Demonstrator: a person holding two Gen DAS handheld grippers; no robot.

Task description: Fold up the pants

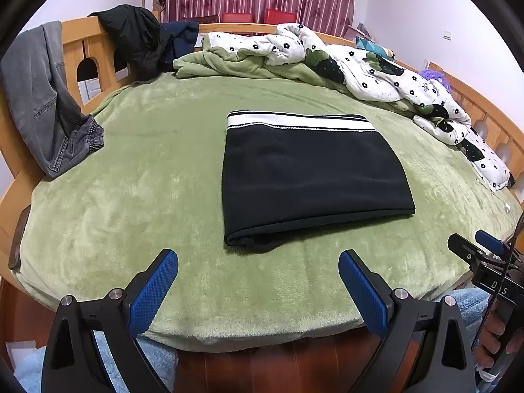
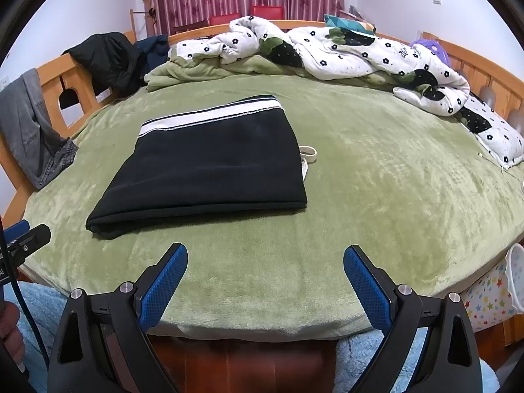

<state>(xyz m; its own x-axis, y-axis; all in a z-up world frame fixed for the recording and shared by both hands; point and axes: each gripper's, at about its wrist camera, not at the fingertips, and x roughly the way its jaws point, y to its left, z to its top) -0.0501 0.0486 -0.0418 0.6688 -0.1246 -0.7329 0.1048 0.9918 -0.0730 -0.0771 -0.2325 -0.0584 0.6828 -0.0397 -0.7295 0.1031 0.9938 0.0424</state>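
Note:
Black pants [image 1: 311, 170] with a white striped waistband lie folded into a flat rectangle on the green bed blanket [image 1: 147, 196]. They also show in the right wrist view [image 2: 209, 163], with a white drawstring [image 2: 309, 155] sticking out at their right edge. My left gripper [image 1: 258, 258] is open and empty, held near the bed's front edge, short of the pants. My right gripper [image 2: 265, 255] is open and empty, near the front edge, to the right of the pants' near fold.
A crumpled white floral quilt [image 1: 376, 72] lies along the back and right of the bed. Grey jeans [image 1: 39, 98] and a black jacket [image 1: 131, 36] hang on the wooden bed frame at left. A star-patterned bin [image 2: 491, 294] stands at the bed's right.

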